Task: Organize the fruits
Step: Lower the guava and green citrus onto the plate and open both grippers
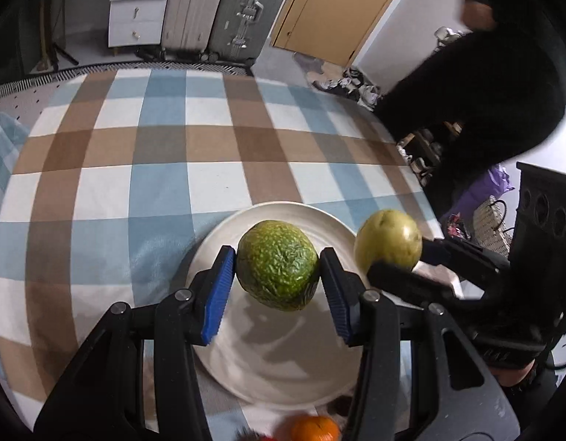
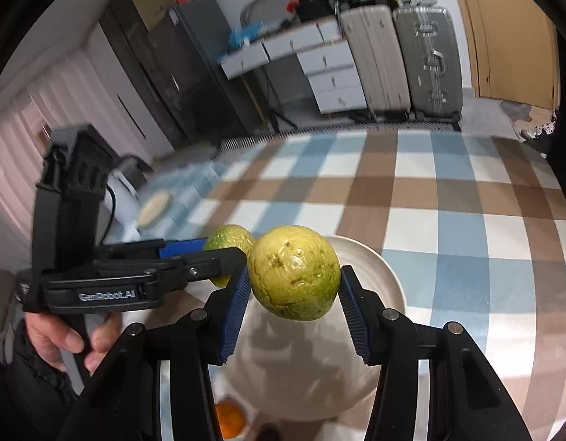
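Dark green, rough-skinned round fruit point(image 1: 277, 265) is clamped between the blue ribbed fingers point(image 1: 218, 294) of the left gripper point(image 1: 277, 268), held clear above the round white ceramic plate point(image 1: 283, 360); its shadow falls on the plate's middle, so it is lifted, not resting. Grip sits across the fruit's widest part, likely for a steady hold.

Yellow-green smooth round fruit point(image 2: 294, 272) is pinched the same way by the right gripper point(image 2: 294, 275), fingers point(image 2: 233, 305) closed to the fruit's width, also hanging above the plate point(image 2: 389, 283). In the right wrist view the two fruits sit just beside each other, the left gripper's finger between them; touching or not, cannot tell.

Judgement: both fruits are poised for setting down on the plate, side by side.

Room: plate surface is bare under both fruits. It lies near the front edge of the checked blue, brown and white cloth point(image 1: 209, 147), which is open beyond. An orange round fruit point(image 1: 314, 428) lies just off the plate's near rim, below the grippers. Main risk: the grippers crowding each other on lowering.
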The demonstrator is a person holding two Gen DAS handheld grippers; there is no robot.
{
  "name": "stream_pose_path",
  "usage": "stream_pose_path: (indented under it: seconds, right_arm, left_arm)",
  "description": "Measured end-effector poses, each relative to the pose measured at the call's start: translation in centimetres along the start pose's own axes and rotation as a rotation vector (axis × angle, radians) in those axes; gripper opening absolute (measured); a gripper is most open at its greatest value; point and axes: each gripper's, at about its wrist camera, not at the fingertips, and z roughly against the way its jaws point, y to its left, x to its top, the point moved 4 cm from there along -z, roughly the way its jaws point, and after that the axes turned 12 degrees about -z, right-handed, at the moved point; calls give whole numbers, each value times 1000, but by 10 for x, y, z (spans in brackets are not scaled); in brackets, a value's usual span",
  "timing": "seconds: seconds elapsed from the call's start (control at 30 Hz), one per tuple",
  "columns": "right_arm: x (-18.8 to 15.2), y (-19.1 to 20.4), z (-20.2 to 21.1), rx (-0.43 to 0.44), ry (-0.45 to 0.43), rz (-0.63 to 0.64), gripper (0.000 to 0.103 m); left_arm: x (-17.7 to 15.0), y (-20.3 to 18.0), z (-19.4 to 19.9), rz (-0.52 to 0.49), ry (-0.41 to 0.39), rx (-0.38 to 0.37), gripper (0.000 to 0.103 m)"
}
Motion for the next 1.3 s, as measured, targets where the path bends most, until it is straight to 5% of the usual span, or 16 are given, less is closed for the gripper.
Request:
stream_pose_path:
  seconds: [0.2,0.47,0.53,0.57,0.93,1.13,1.3]
  right_arm:
    - [-8,-17,-39,-47,83,15,50]
    - [-13,-26,-56,-87,68,10,51]
    - [-11,-26,-55,-73,45,9,57]
    - [-11,-26,-54,-73,43,8,70]
    - [-15,-26,-3,-61,-69,-24,75]
    - [-25,-16,44,-61,-160,-37,92]
    - [-36,2,86,-38,-242,-36,98]
  left_arm:
    - [0,7,-41,54,26,-52,45]
    - [-2,7,-58,84,27,-68,48]
    - [0,8,-55,83,14,-64,73]
    - [1,8,-52,83,-2,-58,80]
    - [-8,2,5,80,-70,-15,88]
    - [-21,-21,68,21,-182,129,102]
    - [-34,-46,123,-33,-267,279,102]
